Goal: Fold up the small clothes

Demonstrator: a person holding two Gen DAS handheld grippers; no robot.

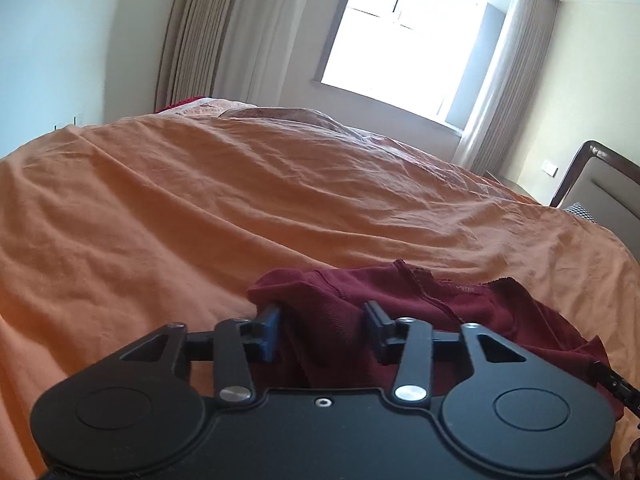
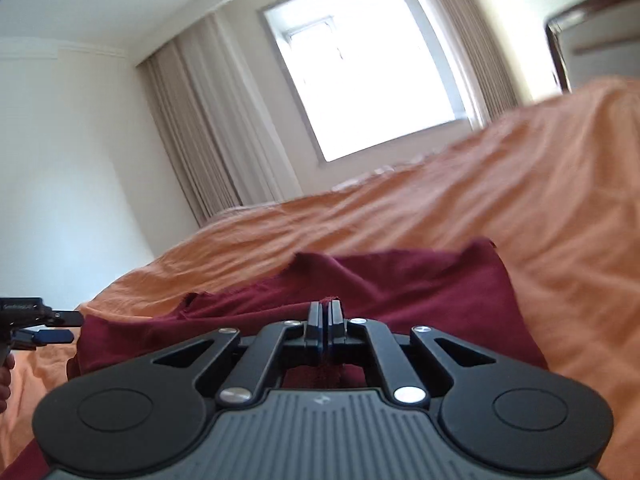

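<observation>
A small dark red garment (image 1: 440, 304) lies crumpled on the orange bedspread (image 1: 200, 208). My left gripper (image 1: 322, 316) is open, its blue-padded fingers straddling a raised fold of the garment at its left edge. In the right wrist view the same garment (image 2: 400, 292) spreads flat ahead. My right gripper (image 2: 325, 320) is shut on a thin pinched edge of the cloth. The left gripper (image 2: 60, 326) shows at the far left of the right wrist view, open beside the garment's left end.
The orange bedspread (image 2: 520, 200) covers the whole bed, wrinkled, with a lump near the far end (image 1: 280, 114). A chair (image 1: 600, 184) stands at the right side. A bright window (image 1: 408, 32) and curtains (image 1: 224, 28) are behind.
</observation>
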